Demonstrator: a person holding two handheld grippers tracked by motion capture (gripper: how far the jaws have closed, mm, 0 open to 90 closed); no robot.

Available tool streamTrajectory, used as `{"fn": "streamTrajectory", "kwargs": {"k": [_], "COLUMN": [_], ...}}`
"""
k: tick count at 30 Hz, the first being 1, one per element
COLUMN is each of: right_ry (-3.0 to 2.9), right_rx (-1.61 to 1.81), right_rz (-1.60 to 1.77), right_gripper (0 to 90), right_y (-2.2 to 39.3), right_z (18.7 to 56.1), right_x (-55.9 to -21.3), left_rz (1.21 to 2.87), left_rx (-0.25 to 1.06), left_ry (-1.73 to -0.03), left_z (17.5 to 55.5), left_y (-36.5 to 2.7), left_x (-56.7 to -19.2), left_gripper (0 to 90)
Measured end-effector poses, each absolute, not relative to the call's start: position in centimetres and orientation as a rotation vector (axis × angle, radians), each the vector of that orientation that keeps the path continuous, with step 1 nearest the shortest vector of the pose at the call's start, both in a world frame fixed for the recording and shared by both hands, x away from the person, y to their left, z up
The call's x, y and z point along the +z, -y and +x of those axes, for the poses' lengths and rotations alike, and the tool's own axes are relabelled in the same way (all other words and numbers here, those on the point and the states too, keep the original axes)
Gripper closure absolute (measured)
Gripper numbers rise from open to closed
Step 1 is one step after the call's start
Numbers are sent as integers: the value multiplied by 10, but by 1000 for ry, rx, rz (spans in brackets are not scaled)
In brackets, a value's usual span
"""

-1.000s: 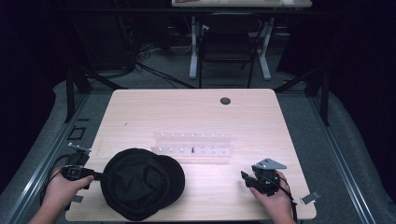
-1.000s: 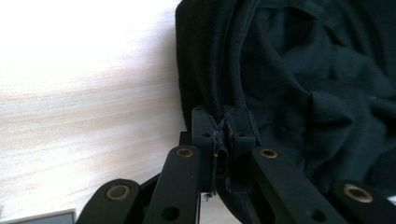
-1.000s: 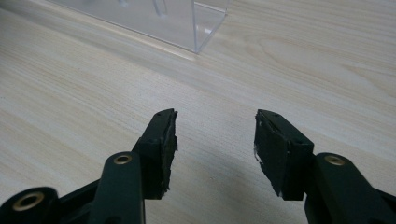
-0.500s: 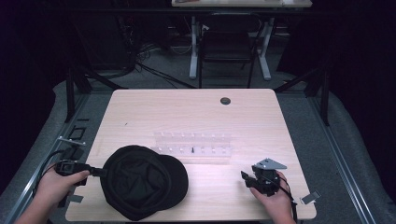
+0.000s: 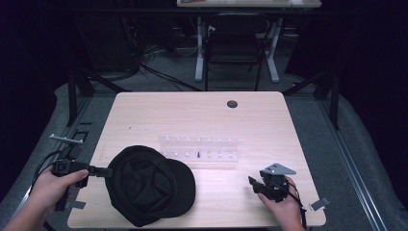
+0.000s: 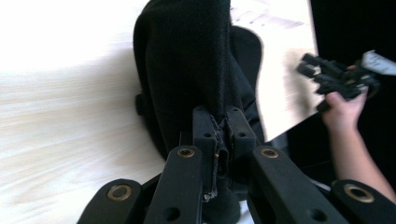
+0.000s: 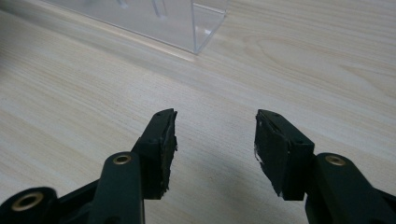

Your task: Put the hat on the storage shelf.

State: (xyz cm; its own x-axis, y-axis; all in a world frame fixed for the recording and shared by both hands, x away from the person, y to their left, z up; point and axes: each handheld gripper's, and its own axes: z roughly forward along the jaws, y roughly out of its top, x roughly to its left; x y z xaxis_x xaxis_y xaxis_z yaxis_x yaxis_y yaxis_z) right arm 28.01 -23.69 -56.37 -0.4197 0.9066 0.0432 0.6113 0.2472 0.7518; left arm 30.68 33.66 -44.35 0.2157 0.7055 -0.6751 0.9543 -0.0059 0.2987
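Working at the near edge of a pale wood-grain table [image 5: 202, 115], we hold a black two-jaw gripper in each hand. Our left gripper [image 5: 98, 170] sits at the table's near left edge, its jaws clamped together on the rim of a black fabric cap [image 5: 149, 185]; in the left gripper view [image 6: 220, 133] the dark cloth is pinched between the pads and the cap [image 6: 187, 60] rises away from them over the bright tabletop. The cap lies on the near left part of the surface, close to the front edge. Our right gripper [image 5: 255, 185] rests near the front right corner, well apart from the cap, with its grey three-cornered plate on top. In the right gripper view [image 7: 215, 140] its jaws stand apart with bare wood between them and nothing held.

Just beyond the cap, near the table's middle, lies a clear plastic rack [image 5: 199, 149] with rows of small pegs; its corner [image 7: 196, 23] shows ahead of the right jaws. Between the cap and the right gripper the wood is bare. Farther off, the back half of the table is open save a small dark round grommet [image 5: 232, 104] near the far edge. Past that, grey floor, loose cables, and the white legs of another desk [image 5: 235, 48] stand in a dark room.
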Motion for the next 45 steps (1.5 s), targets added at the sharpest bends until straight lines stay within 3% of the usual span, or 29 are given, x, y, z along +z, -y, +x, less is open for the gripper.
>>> {"fn": "streamTrajectory", "kwargs": {"k": [45], "right_ry": [-2116], "right_rx": [1005], "right_rz": [1397], "right_gripper": [474], "right_y": [238], "right_z": [280], "right_x": [-565], "left_rz": [1798], "left_rx": [-403], "left_ry": [-1420], "left_z": [314], "left_y": [-307], "left_x": [-343], "left_gripper": [856]}}
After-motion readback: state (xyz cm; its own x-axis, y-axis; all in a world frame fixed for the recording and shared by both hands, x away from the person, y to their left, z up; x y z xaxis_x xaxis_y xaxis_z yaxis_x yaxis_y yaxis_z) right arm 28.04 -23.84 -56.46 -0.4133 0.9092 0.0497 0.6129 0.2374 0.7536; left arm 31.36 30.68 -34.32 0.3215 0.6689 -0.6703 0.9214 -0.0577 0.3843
